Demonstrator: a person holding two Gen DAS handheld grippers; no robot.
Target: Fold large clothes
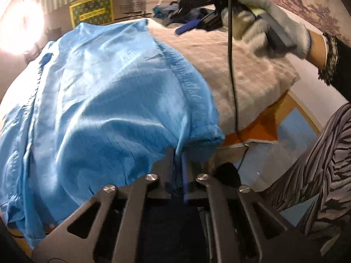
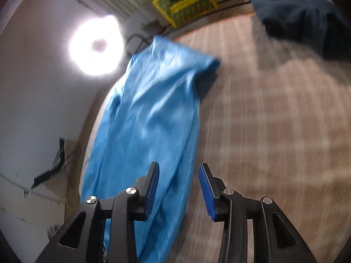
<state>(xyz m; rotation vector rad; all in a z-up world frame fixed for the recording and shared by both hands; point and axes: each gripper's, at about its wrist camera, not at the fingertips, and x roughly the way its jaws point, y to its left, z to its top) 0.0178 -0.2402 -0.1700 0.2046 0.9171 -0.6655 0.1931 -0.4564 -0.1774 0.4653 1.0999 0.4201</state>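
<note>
The blue garment (image 1: 105,100) lies long and crumpled on the bed, thin shiny cloth with a fine grid of dark lines, running along the bed's left edge. The left gripper (image 1: 177,153) is pinched tight on the garment's near corner, cloth bunched between its black fingers. Under it all is a checked beige blanket (image 2: 274,131), soft and fuzzy. The right gripper (image 2: 178,171) hangs above the blanket just beside the garment's right edge, tilted down, its ribbed blue pads (image 2: 206,188) standing apart with nothing between them. In the left wrist view a hand in a grey knit glove (image 1: 269,22) holds that gripper's handle up over the far side, a black cable (image 1: 230,65) dangling. A dark blue heap (image 2: 307,22) sits at the bed's far right corner; a ring light (image 2: 96,46) glares against the white wall.
</note>
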